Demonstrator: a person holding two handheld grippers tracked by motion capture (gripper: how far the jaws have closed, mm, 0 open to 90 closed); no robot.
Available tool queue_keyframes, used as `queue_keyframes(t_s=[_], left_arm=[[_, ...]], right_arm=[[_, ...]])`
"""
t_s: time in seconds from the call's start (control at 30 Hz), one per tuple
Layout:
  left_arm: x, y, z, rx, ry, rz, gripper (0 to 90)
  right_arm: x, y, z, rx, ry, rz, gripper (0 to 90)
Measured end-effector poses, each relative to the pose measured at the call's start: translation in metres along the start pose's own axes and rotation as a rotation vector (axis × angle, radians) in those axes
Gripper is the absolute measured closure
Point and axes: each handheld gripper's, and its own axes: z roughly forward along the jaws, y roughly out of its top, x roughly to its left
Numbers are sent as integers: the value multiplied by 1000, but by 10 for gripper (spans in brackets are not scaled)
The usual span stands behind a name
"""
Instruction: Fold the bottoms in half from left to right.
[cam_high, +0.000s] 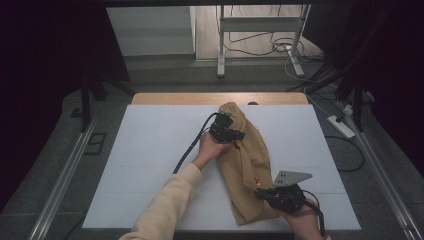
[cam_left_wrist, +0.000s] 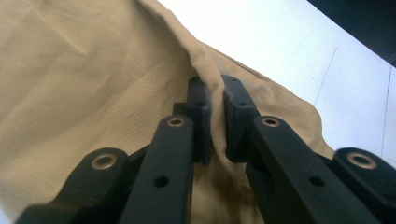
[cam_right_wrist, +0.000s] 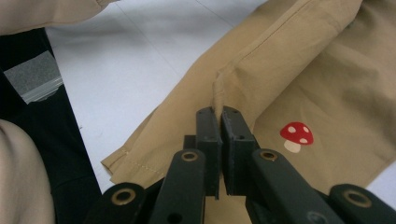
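A tan garment (cam_high: 245, 160) with a small red mushroom print (cam_right_wrist: 296, 135) lies lengthwise on the white table (cam_high: 150, 145). My left gripper (cam_high: 231, 134) is at its far part, shut on a ridge of the tan cloth (cam_left_wrist: 70, 93), which is pinched between the pads (cam_left_wrist: 216, 100). My right gripper (cam_high: 265, 192) is at the near right side of the garment, shut on a raised fold of the fabric (cam_right_wrist: 327, 70) beside a stitched seam. The fold stands up between its jaws (cam_right_wrist: 219, 116).
A wooden strip (cam_high: 220, 98) borders the table's far edge. Cables and a metal stand (cam_high: 260, 45) are on the floor beyond. A power strip (cam_high: 341, 126) lies right of the table. A grey tape patch (cam_right_wrist: 35, 77) sits on dark fabric at the near edge.
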Motion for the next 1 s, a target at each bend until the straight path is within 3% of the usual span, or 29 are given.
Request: queue_keyframes(t_s=[0.8, 0.83, 0.9, 1.0], left_arm=[[-2, 1, 12, 0, -17, -6, 798], [-3, 1, 12, -6, -26, -1, 774], [-5, 1, 11, -23, -35, 14, 639], [-8, 1, 6, -37, -7, 37, 464]], right_arm=[[-3, -6, -3, 22, -17, 7, 860], [-3, -6, -3, 22, -18, 7, 859], [-4, -7, -4, 19, -18, 8, 840], [-5, -7, -5, 11, -30, 21, 660]])
